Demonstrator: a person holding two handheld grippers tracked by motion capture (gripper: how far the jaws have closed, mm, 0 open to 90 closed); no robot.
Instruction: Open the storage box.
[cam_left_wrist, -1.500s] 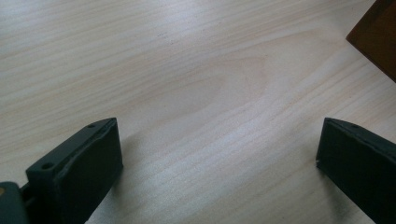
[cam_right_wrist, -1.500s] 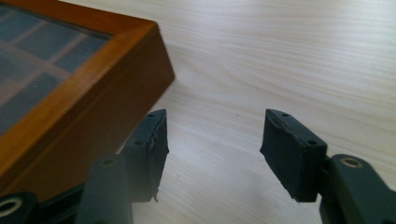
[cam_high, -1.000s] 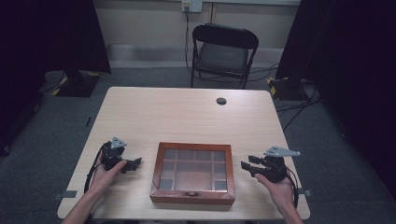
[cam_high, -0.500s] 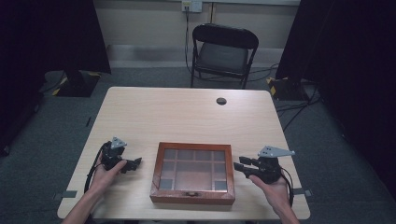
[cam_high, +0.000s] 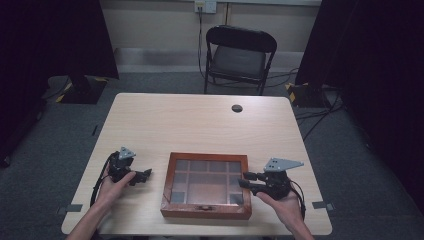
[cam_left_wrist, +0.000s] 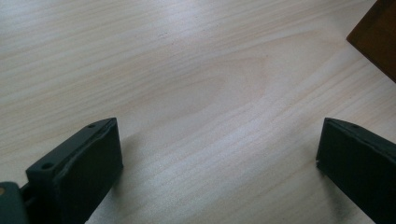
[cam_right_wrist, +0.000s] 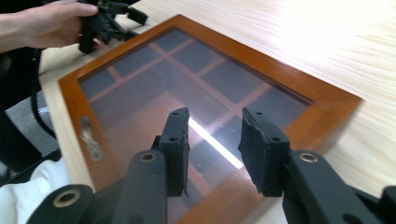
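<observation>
A wooden glass-lidded box (cam_high: 206, 185) sits closed near the table's (cam_high: 200, 125) front edge. The right gripper (cam_high: 246, 180) hovers over the box's right rim, its jaws having just narrowed, nothing between them. The left gripper (cam_high: 146, 174) rests spread wide, apart from the box. Opening seems underway; next, reaching the front latch (cam_right_wrist: 91, 138).

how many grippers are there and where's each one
2. The left gripper rests on the table left of the wooden box, jaws wide apart. The right gripper hangs over the box's right edge, jaws having just been closing, nothing between them.
</observation>
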